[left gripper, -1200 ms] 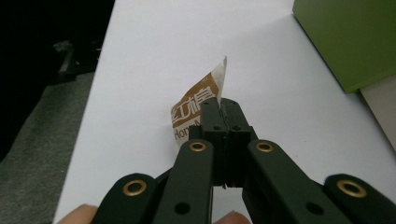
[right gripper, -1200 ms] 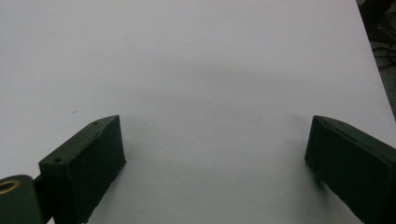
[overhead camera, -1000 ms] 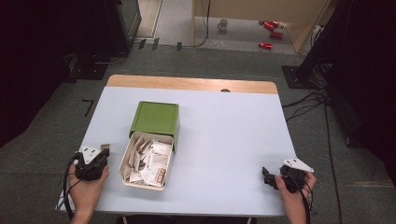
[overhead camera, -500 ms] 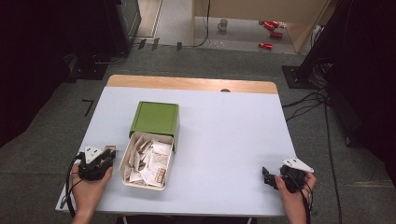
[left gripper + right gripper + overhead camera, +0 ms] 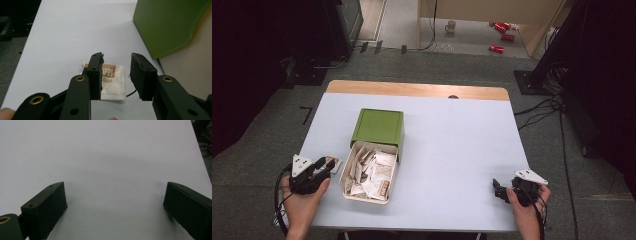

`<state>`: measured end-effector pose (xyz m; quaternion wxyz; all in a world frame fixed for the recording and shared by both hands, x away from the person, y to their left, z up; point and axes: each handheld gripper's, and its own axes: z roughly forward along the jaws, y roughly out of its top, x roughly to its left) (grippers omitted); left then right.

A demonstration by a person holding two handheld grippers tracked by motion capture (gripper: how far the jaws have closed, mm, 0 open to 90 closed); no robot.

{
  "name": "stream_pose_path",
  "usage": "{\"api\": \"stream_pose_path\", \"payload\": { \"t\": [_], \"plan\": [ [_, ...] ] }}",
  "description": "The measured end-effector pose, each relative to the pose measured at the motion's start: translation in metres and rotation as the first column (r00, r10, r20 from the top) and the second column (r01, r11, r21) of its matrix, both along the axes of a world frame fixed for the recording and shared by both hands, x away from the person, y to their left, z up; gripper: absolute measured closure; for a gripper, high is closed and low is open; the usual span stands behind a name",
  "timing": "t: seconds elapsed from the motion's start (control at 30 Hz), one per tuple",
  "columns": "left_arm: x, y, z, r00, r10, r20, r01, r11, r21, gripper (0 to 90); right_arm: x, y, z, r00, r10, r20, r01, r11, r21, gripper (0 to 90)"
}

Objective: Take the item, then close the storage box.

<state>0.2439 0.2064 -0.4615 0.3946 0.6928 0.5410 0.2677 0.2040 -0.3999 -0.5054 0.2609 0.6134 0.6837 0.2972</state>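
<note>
Left gripper (image 5: 116, 75) jaws opening, releasing sachet (image 5: 110, 81) onto desk (image 5: 67, 32) beneath them, outside box (image 5: 369, 170); right gripper (image 5: 115, 207) jaws wide, empty.

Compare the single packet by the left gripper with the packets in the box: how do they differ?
The single packet lies flat and alone on the table; the boxed packets sit jumbled and overlapping in the box. The left gripper, jaws opening, straddles it; none nears them. Both are white with brown print.

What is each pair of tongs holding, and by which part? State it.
Nothing. The left tongs are opening above a sachet lying on the table; the right tongs are open.
</note>
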Motion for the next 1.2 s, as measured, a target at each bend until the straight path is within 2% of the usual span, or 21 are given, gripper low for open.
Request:
{"api": "stream_pose_path", "payload": {
  "t": [0.27,0.57,0.7,0.9,1.1,1.2],
  "plan": [
    [-0.014,-0.006,0.023,0.9983,-0.029,0.05,0.03,0.9995,-0.014,63.2,0.0,0.0,0.0,1.0,0.0,-0.001,0.0,1.0,0.001,4.1],
    [-0.027,-0.014,0.041,0.9952,-0.063,0.075,0.068,0.9956,-0.064,65.0,0.0,0.0,0.0,1.0,0.0,-0.001,0.0,1.0,0.001,4.1],
    [-0.034,-0.02,0.049,0.9921,-0.088,0.09,0.094,0.9931,-0.07,65.4,0.0,0.0,0.0,1.0,0.0,-0.001,0.0,1.0,0.001,4.1],
    [-0.043,-0.033,0.054,0.9872,-0.133,0.088,0.139,0.9875,-0.073,66.2,0.0,0.0,0.0,1.0,0.0,-0.002,0.0,1.0,0.001,4.1],
    [-0.048,-0.041,0.054,0.9871,-0.143,0.072,0.148,0.9868,-0.066,68.0,0.0,0.0,0.0,1.0,0.001,-0.002,-0.001,1.0,0.001,4.1],
    [-0.049,-0.044,0.049,0.9877,-0.149,0.049,0.151,0.9872,-0.052,70.4,0.0,0.0,0.0,1.0,0.001,-0.002,-0.001,1.0,0.001,4.1]
  ]
}}
